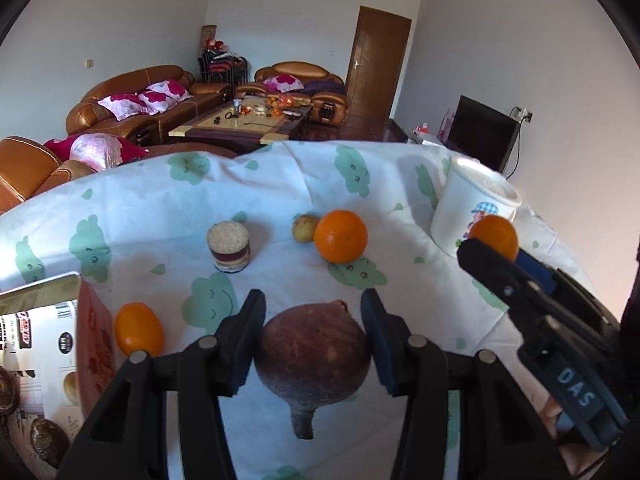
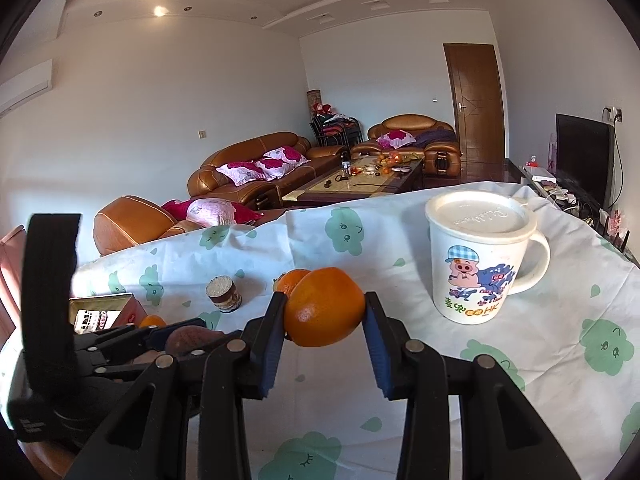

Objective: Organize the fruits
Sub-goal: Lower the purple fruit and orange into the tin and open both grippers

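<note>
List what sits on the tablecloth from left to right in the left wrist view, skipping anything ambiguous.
Open box → small orange → round woven-topped jar → brown root vegetable between the left gripper fingers → white mug → orange held by the right gripper.

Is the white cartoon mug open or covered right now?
Covered. The mug stands upright on the tablecloth with a white lid seated flat across its rim. What is inside cannot be told.
</note>
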Demonstrator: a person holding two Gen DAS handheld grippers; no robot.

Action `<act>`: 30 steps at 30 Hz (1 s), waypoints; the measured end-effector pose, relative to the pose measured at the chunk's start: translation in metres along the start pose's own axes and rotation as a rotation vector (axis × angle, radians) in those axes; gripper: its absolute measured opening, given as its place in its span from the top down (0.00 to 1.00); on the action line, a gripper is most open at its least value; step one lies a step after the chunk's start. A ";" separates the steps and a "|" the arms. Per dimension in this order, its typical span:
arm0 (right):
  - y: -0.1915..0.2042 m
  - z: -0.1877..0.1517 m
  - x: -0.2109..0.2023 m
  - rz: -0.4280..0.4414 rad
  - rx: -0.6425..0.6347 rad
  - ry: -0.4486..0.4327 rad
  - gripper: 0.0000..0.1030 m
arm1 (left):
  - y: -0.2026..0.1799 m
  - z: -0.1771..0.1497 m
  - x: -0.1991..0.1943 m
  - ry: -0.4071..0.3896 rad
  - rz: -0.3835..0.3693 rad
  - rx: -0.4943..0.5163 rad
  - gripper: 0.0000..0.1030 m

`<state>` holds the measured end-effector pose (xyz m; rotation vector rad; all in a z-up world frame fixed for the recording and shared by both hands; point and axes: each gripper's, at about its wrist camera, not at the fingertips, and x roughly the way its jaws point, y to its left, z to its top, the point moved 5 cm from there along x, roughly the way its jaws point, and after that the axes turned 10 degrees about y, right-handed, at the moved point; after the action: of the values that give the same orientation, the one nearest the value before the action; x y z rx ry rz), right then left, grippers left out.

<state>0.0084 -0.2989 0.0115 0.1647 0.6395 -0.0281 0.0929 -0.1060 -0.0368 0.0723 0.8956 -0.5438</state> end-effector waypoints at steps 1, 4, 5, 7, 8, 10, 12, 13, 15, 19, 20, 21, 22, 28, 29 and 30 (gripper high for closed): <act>0.001 0.000 -0.001 -0.001 -0.005 -0.004 0.61 | 0.004 0.002 -0.012 -0.015 0.003 0.001 0.51; 0.010 -0.002 -0.003 0.002 -0.041 -0.016 0.61 | 0.026 -0.002 -0.051 -0.057 0.050 -0.009 0.51; 0.015 -0.003 -0.003 0.011 -0.057 -0.015 0.61 | 0.038 -0.005 -0.065 -0.067 0.070 -0.023 0.50; 0.030 -0.005 -0.005 0.048 -0.085 -0.011 0.61 | 0.071 -0.015 -0.089 -0.076 0.133 -0.062 0.50; 0.040 -0.006 -0.007 0.064 -0.106 -0.007 0.61 | 0.087 -0.021 -0.097 -0.076 0.183 -0.081 0.50; 0.066 -0.009 -0.009 0.110 -0.142 0.000 0.61 | 0.120 -0.030 -0.107 -0.076 0.285 -0.114 0.50; 0.096 -0.008 -0.008 0.193 -0.148 0.034 0.61 | 0.150 -0.042 -0.113 -0.067 0.314 -0.174 0.50; 0.112 -0.008 -0.007 0.235 -0.150 0.055 0.61 | 0.164 -0.049 -0.114 -0.062 0.313 -0.212 0.50; 0.147 -0.007 -0.003 0.303 -0.169 0.079 0.61 | 0.183 -0.057 -0.114 -0.058 0.331 -0.251 0.50; 0.211 -0.010 0.009 0.371 -0.237 0.103 0.61 | 0.199 -0.067 -0.103 -0.038 0.397 -0.242 0.50; 0.222 -0.013 0.015 0.386 -0.236 0.126 0.61 | 0.202 -0.068 -0.098 -0.029 0.388 -0.249 0.50; 0.231 -0.017 0.022 0.399 -0.228 0.151 0.61 | 0.204 -0.069 -0.095 -0.020 0.382 -0.255 0.50; 0.237 -0.020 0.029 0.406 -0.218 0.173 0.61 | 0.207 -0.071 -0.093 -0.011 0.383 -0.254 0.50; 0.249 -0.040 0.058 0.417 -0.204 0.256 0.60 | 0.212 -0.071 -0.092 -0.023 0.463 -0.227 0.42; 0.248 -0.042 0.062 0.426 -0.195 0.270 0.60 | 0.213 -0.070 -0.093 -0.030 0.477 -0.229 0.35; 0.248 -0.042 0.064 0.442 -0.183 0.281 0.60 | 0.215 -0.070 -0.095 -0.038 0.487 -0.236 0.25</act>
<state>0.0537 -0.0462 -0.0243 0.1313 0.8694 0.4857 0.0973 0.1391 -0.0442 0.0629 0.8616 0.0146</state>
